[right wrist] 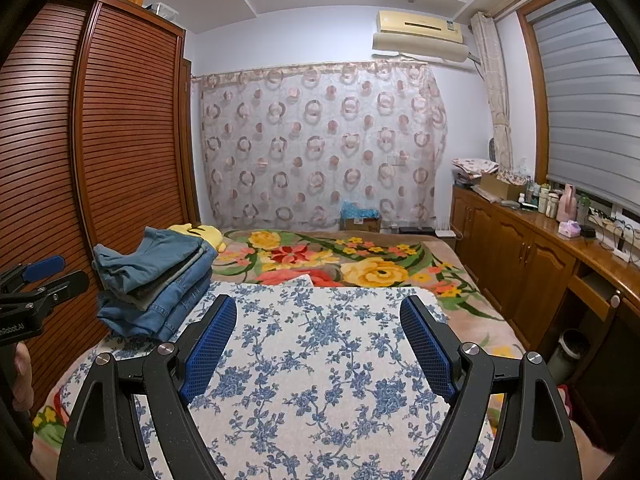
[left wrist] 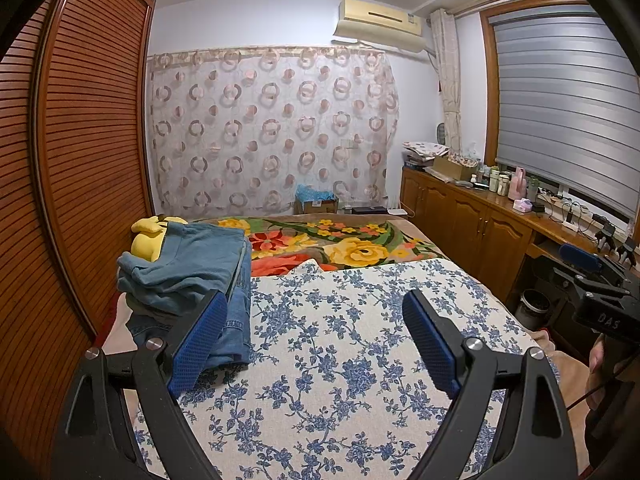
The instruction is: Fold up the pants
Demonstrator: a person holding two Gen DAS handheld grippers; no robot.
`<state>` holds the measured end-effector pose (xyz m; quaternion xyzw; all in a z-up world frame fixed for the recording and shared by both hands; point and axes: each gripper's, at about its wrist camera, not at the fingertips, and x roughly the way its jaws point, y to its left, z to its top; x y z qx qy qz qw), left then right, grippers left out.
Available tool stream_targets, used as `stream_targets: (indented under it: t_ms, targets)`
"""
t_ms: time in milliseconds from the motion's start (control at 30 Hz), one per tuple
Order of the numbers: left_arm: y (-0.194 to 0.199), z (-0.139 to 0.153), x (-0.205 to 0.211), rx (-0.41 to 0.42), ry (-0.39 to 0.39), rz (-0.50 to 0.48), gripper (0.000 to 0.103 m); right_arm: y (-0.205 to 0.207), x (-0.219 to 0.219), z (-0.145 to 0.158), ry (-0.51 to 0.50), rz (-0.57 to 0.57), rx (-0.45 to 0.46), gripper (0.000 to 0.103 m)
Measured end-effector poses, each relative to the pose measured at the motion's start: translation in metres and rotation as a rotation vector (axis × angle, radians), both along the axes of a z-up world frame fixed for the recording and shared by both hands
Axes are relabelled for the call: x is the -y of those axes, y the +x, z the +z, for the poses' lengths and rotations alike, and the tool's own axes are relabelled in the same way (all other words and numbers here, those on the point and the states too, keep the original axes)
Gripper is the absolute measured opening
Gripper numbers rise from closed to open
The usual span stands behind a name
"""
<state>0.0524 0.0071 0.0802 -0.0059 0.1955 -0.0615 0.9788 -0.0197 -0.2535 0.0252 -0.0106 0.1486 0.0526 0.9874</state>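
Note:
A stack of folded blue denim pants (left wrist: 192, 280) lies at the left side of the bed, also in the right wrist view (right wrist: 160, 280). My left gripper (left wrist: 316, 308) is open and empty, held above the blue-flowered cloth (left wrist: 344, 360), its left finger just right of the stack. My right gripper (right wrist: 318, 312) is open and empty above the same cloth (right wrist: 320, 380), apart from the stack. The right gripper's body shows at the right edge of the left wrist view (left wrist: 600, 300); the left gripper's body shows at the left edge of the right wrist view (right wrist: 32, 292).
A yellow plush toy (left wrist: 148, 240) lies behind the stack. A flowered blanket (left wrist: 352, 248) covers the far bed. A slatted wooden wardrobe (left wrist: 72, 160) stands left. Wooden cabinets (left wrist: 472, 224) with bottles run along the right, with a bin (left wrist: 532, 308) below.

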Motion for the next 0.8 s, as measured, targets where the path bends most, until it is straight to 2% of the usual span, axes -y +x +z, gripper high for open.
stream_targets:
  t_ms: [800]
  targets:
    - [0.0002, 0.0000, 0.0001, 0.000, 0.000, 0.000, 0.090, 0.0008, -0.0022, -0.0019, 0.007, -0.010, 0.001, 0.086]
